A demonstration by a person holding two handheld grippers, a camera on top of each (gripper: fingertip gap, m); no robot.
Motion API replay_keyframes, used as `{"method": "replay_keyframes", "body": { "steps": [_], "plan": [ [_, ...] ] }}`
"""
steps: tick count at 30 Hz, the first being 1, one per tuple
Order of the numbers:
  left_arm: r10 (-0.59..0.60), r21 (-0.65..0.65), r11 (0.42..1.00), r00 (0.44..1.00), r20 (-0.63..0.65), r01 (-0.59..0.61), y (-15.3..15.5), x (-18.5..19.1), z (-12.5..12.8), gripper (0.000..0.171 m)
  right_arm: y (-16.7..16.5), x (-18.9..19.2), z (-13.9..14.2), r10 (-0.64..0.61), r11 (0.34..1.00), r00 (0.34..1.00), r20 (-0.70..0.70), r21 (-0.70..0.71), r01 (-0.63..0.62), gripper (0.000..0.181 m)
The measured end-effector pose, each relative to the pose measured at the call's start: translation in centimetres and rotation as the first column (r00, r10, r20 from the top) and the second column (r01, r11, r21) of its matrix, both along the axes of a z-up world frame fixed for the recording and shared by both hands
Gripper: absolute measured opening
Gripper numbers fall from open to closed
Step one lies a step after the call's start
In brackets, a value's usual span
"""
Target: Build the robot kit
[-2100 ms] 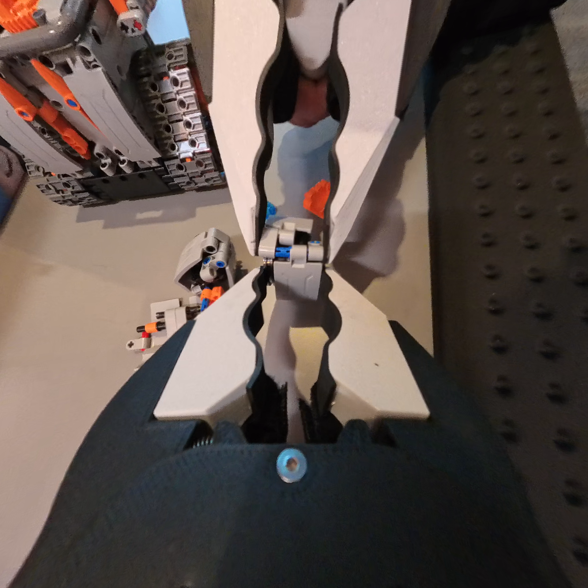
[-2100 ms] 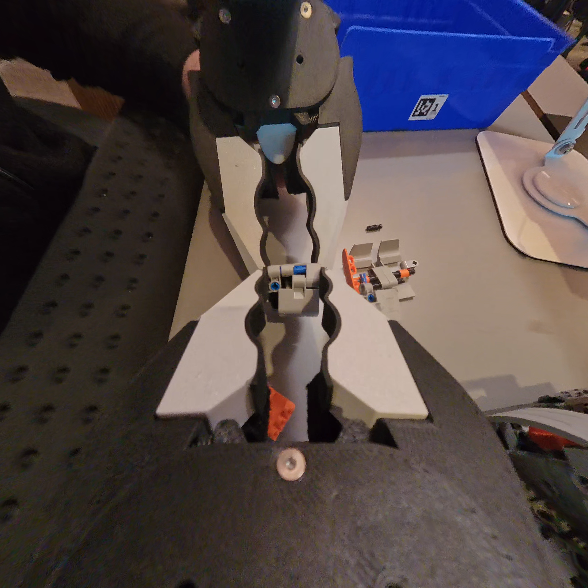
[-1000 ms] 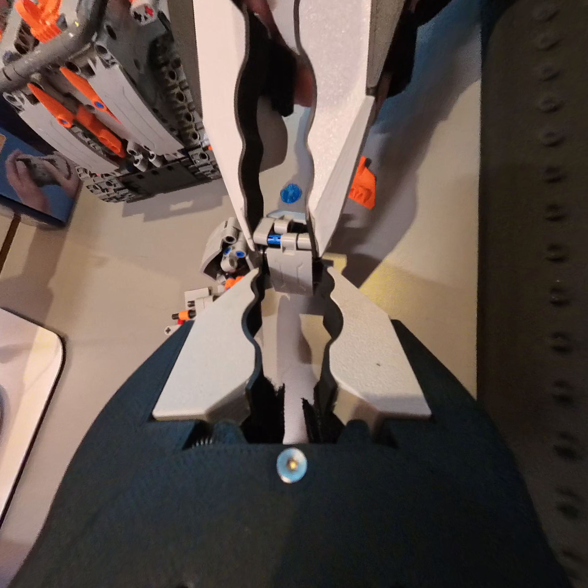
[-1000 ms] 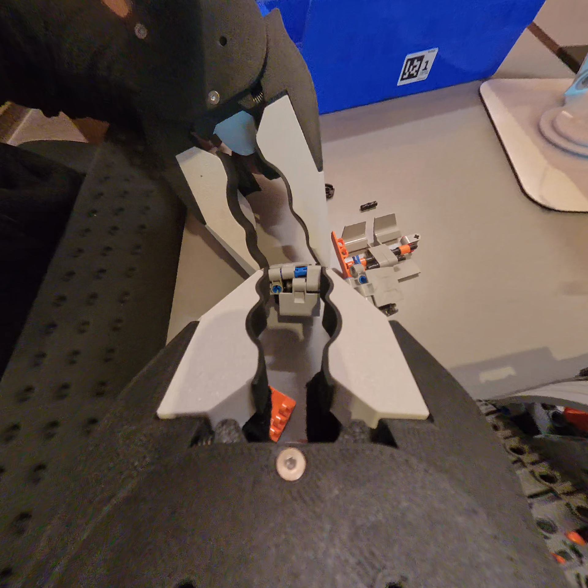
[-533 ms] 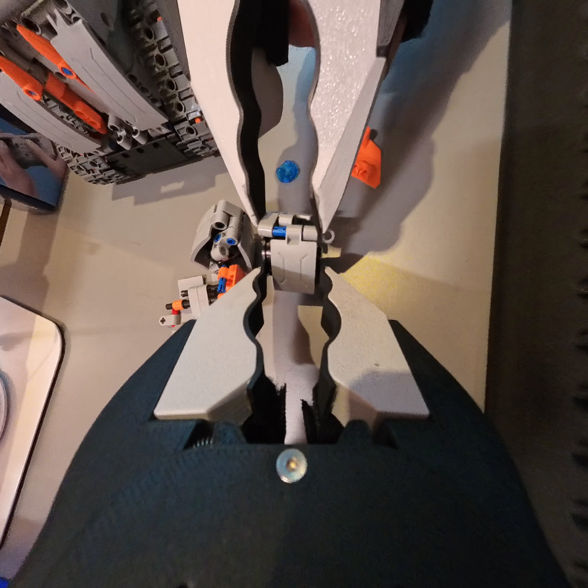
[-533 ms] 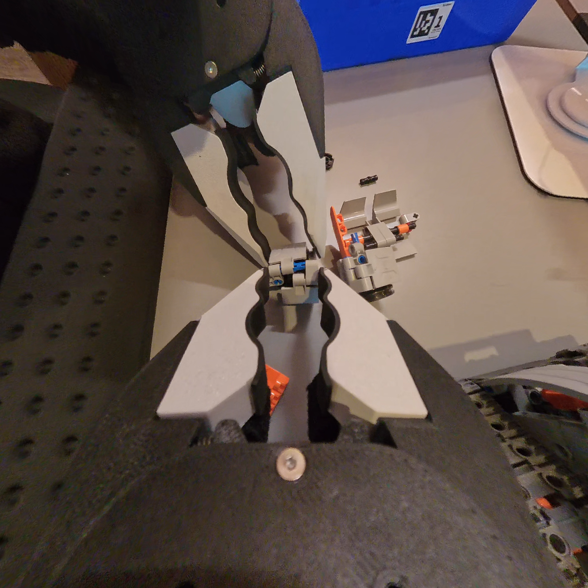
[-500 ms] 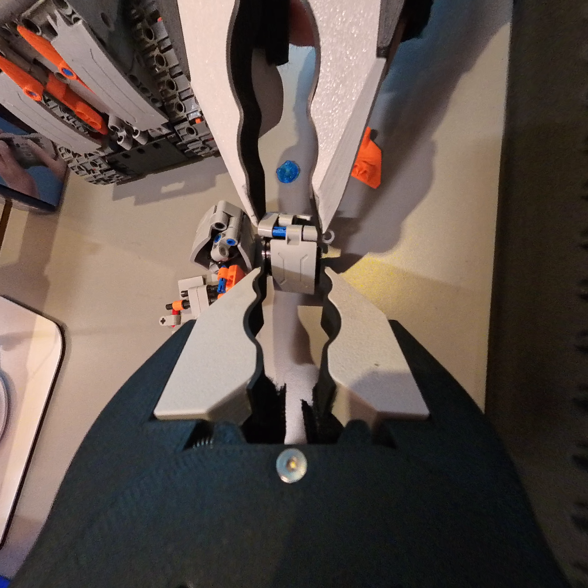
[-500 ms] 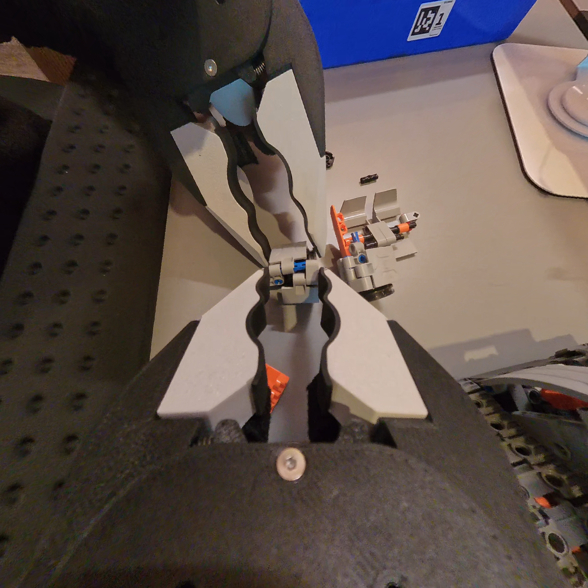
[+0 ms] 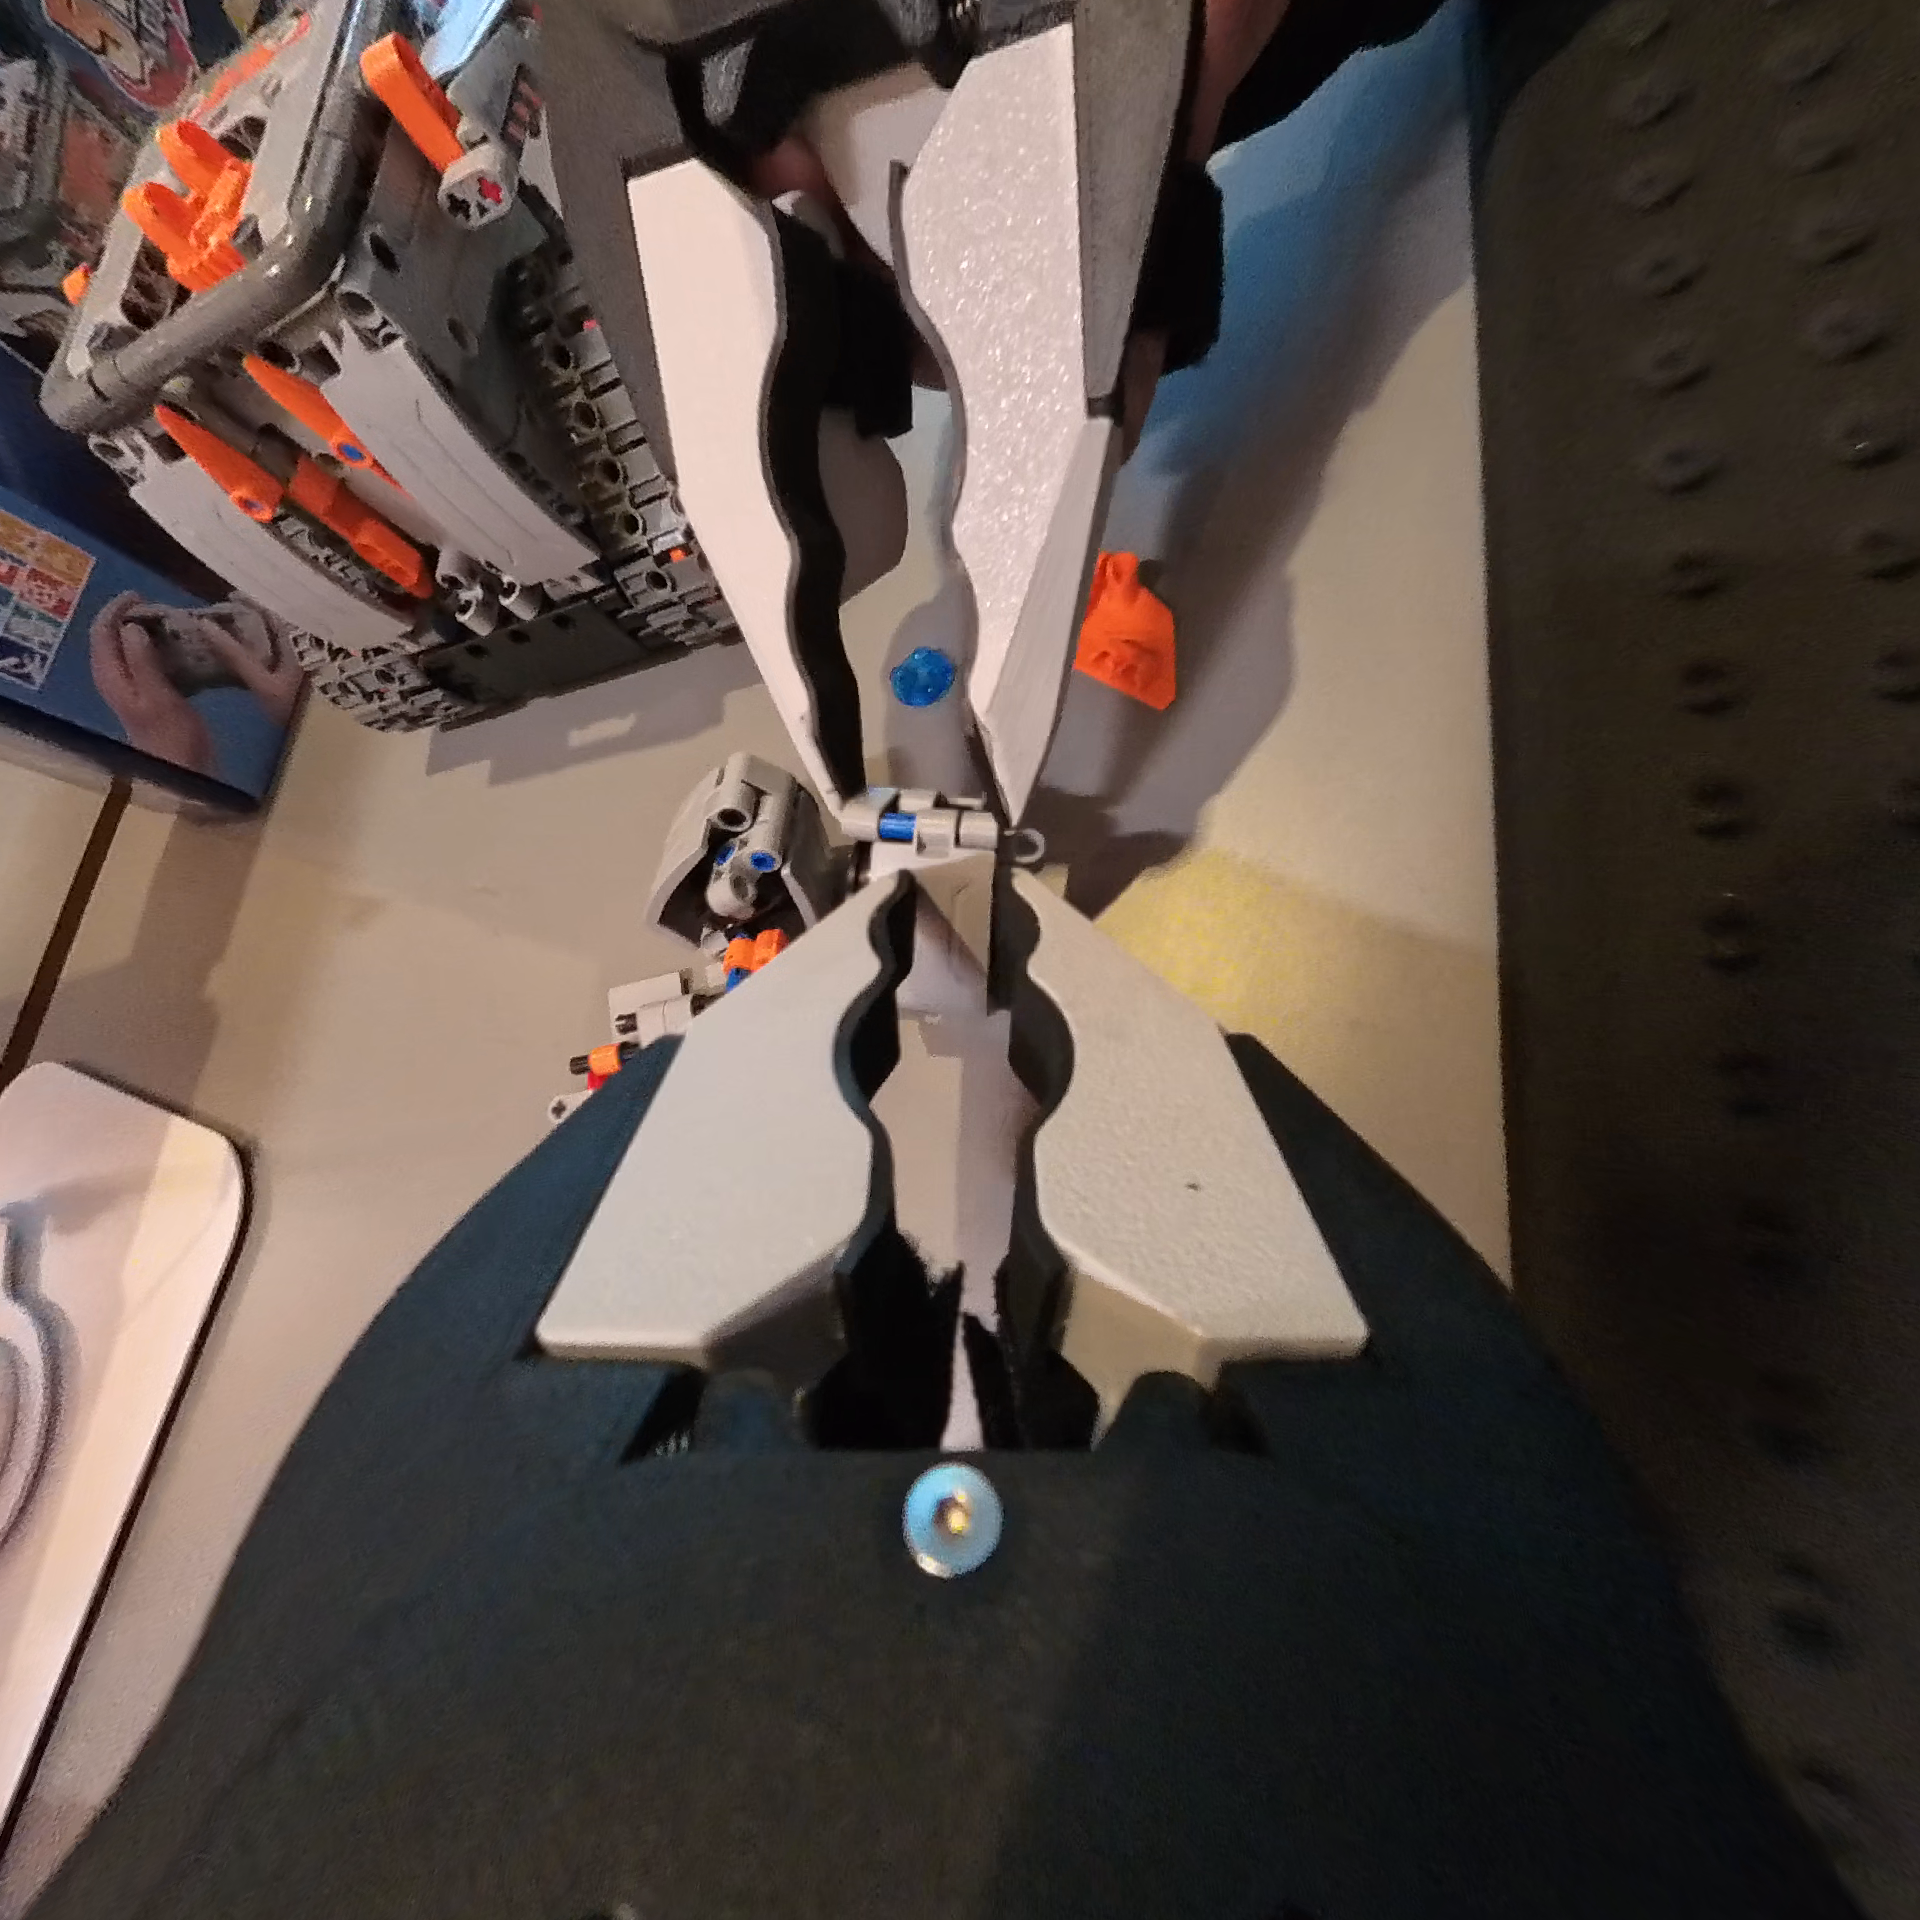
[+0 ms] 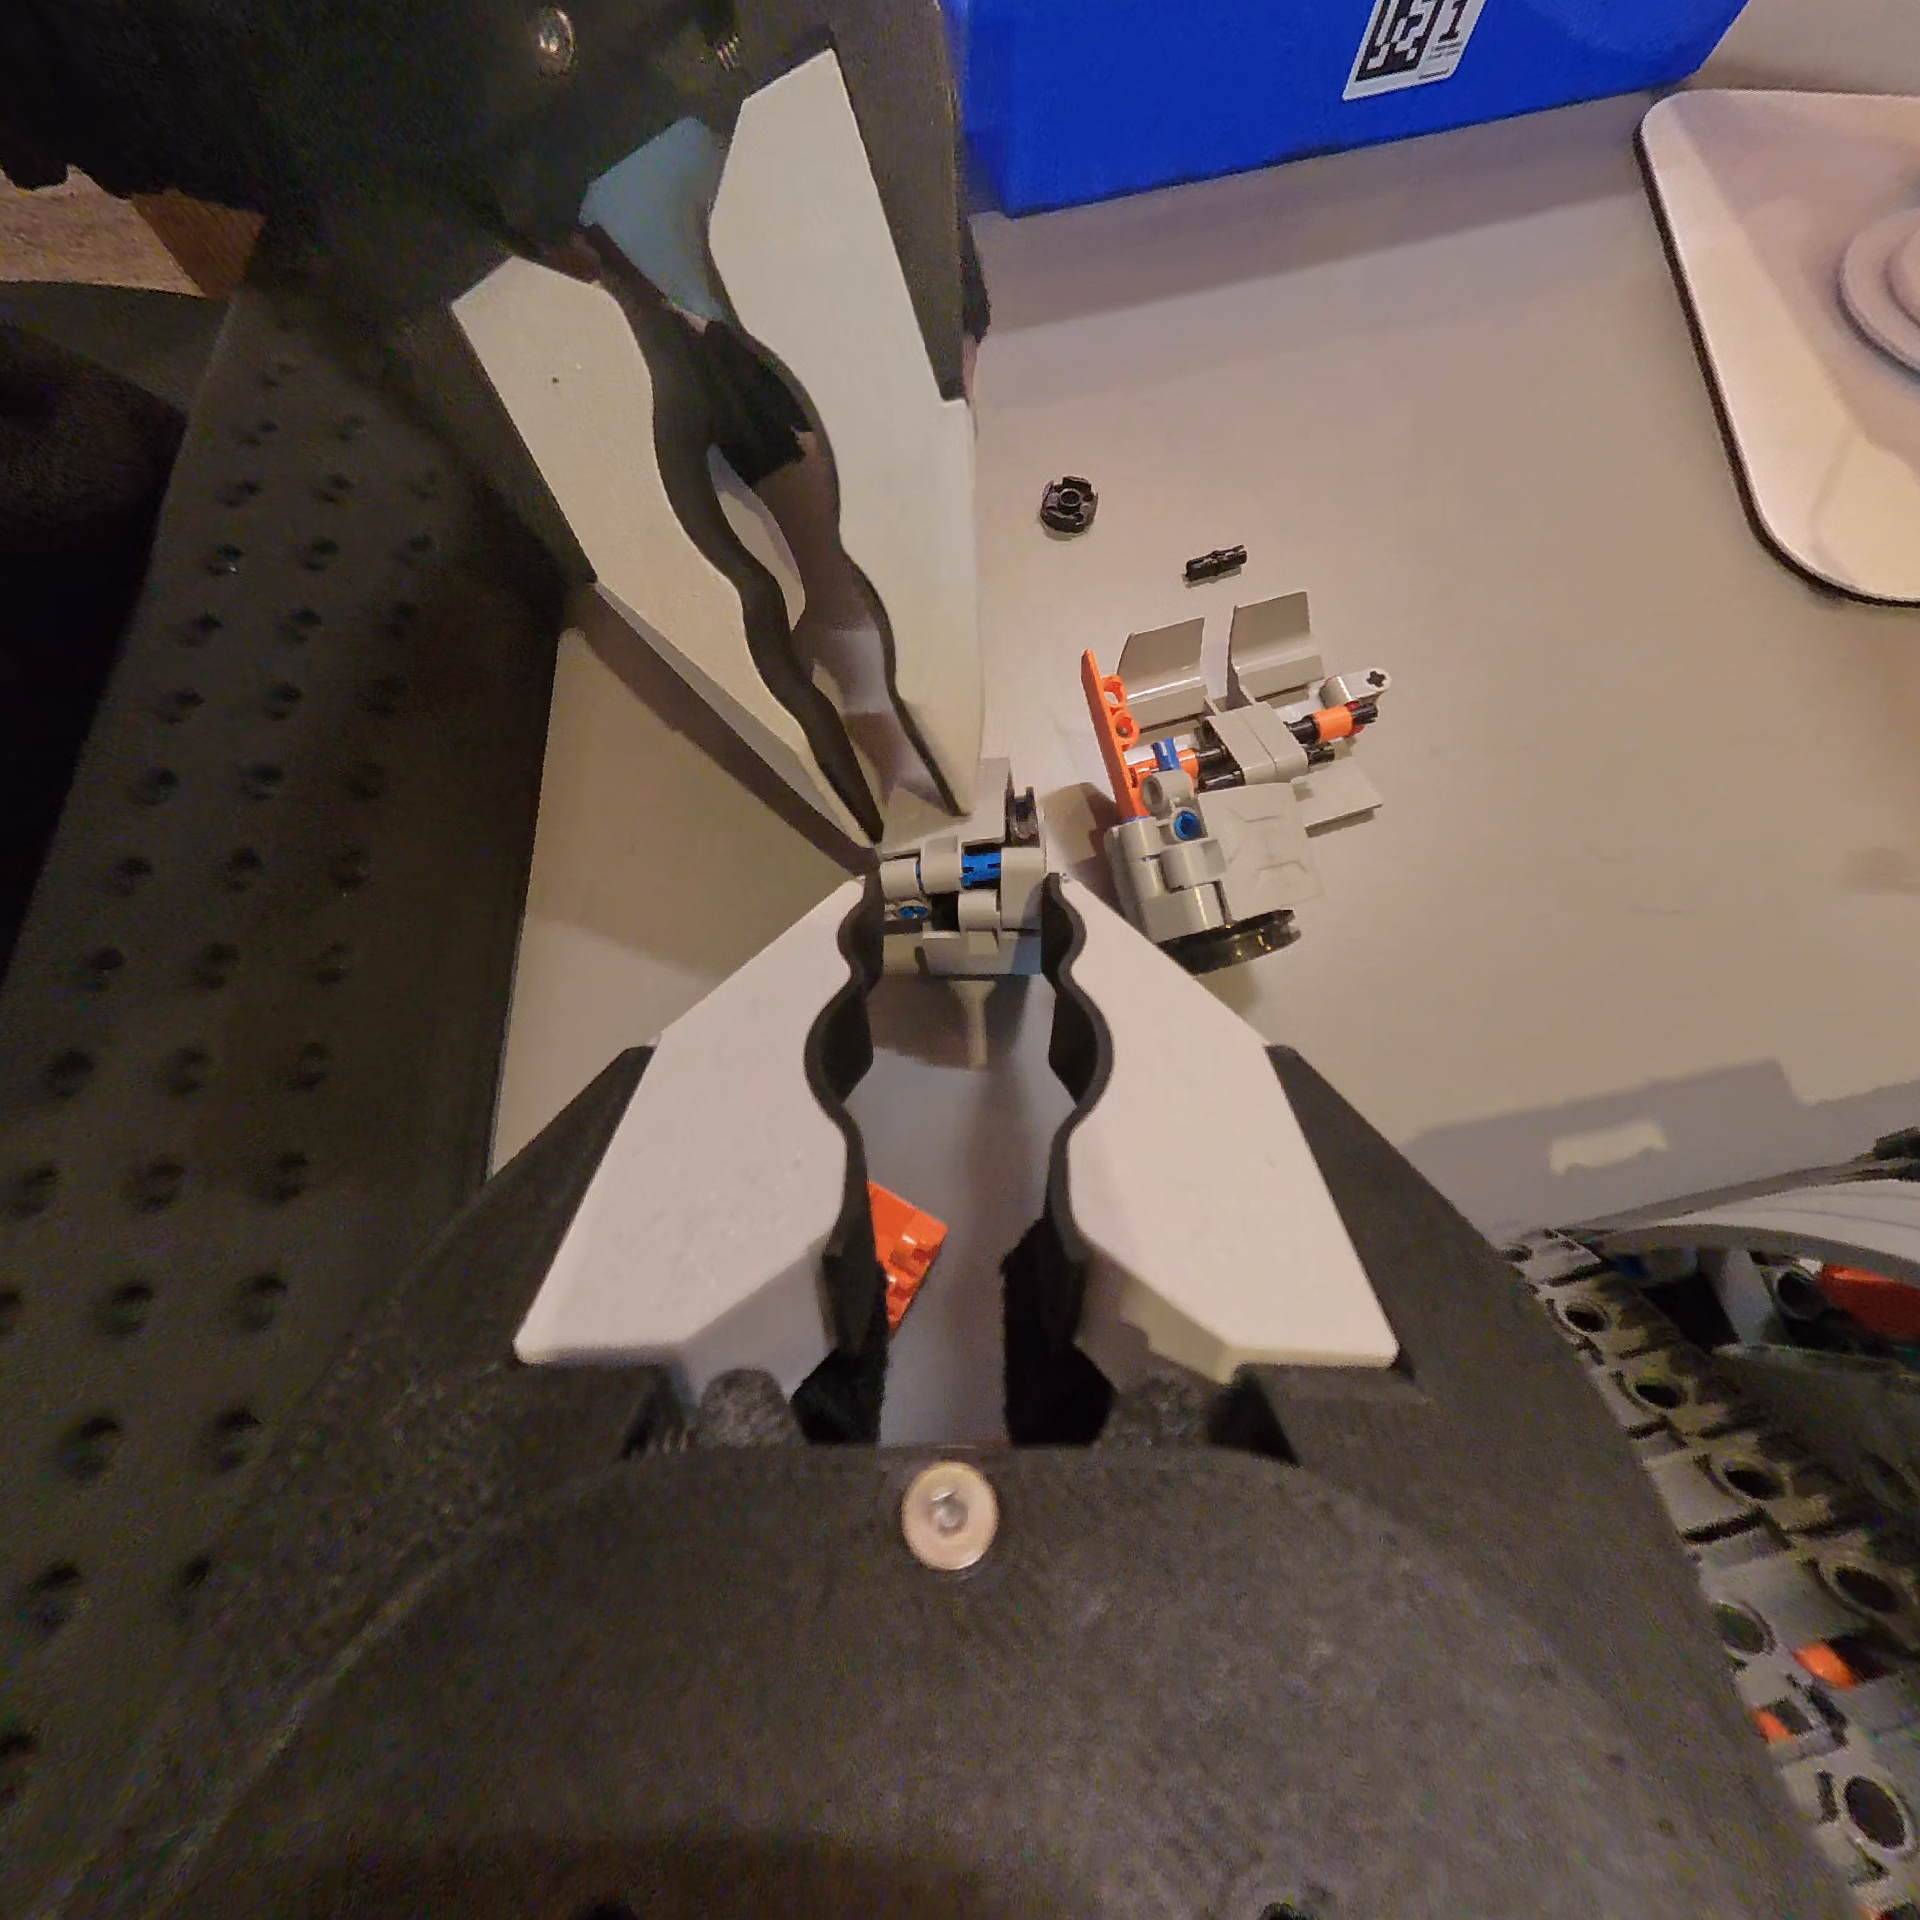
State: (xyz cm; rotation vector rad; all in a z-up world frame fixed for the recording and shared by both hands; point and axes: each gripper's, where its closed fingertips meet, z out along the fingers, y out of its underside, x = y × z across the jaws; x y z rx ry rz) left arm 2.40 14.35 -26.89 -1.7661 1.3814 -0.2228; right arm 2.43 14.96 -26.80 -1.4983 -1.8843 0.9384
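Note:
A small grey brick assembly [image 10: 961, 894] with a blue pin hangs just above the beige table [image 10: 1455, 468], held from both ends. My right gripper [image 10: 961, 920] is shut on its near end. My left gripper [image 10: 914, 816] comes in from the upper left and is shut on its far end. In the left wrist view my left gripper [image 9: 948, 894] grips the assembly [image 9: 920, 829], and the right gripper [image 9: 920, 805] reaches down from above onto it. A second grey and orange assembly [image 10: 1226, 790] lies on the table just right of the tips.
An orange piece [image 9: 1127, 644] and a blue round stud [image 9: 923, 681] lie under the right gripper. A black round piece [image 10: 1067, 504] and a black pin [image 10: 1216, 562] lie farther off. A large grey model [image 9: 364, 416], a blue bin [image 10: 1247, 83], a white base [image 10: 1818, 312] and a black perforated mat [image 10: 208, 935] surround the spot. The tips of both grippers are at nearly the same place. Both grippers' tips are roughly 35 cm from the white base [image 10: 1818, 312]. Look for it in the left wrist view [image 9: 52, 1499] too.
Both grippers have kept hold of the small assembly and tilted against each other, so it now sits twisted. The left gripper has swung aside, uncovering the black round piece.

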Motion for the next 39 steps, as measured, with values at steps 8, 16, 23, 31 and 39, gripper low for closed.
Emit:
{"method": "replay_keyframes", "body": {
  "steps": [8,16,23,31,39],
  "plan": [
    [0.007,-0.038,0.999,0.999,0.044,-0.005,0.05,0.09,0.05,0.012,-0.03,-0.06,0.05,0.000,0.999,1.000,-0.006,0.032,0.000,0.027],
    [-0.002,-0.076,0.997,0.998,0.061,0.007,0.01,0.16,0.04,0.012,-0.14,-0.08,0.02,0.006,0.998,1.000,-0.011,0.069,-0.005,0.026],
    [-0.003,-0.081,0.997,0.998,0.060,0.007,0.02,0.17,0.03,0.012,-0.15,-0.15,0.06,0.010,0.998,1.000,-0.024,0.065,-0.008,0.025],
    [-0.002,-0.094,0.996,0.998,0.062,0.008,0.02,0.21,0.03,0.011,-0.22,-0.18,0.07,0.026,0.993,0.999,-0.023,0.117,-0.023,0.025],
    [-0.008,-0.091,0.996,0.997,0.076,0.015,0.16,-0.09,0.20,0.013,0.12,-0.32,0.47,-0.014,1.000,0.999,-0.036,0.018,0.015,0.026]
  ]
}}
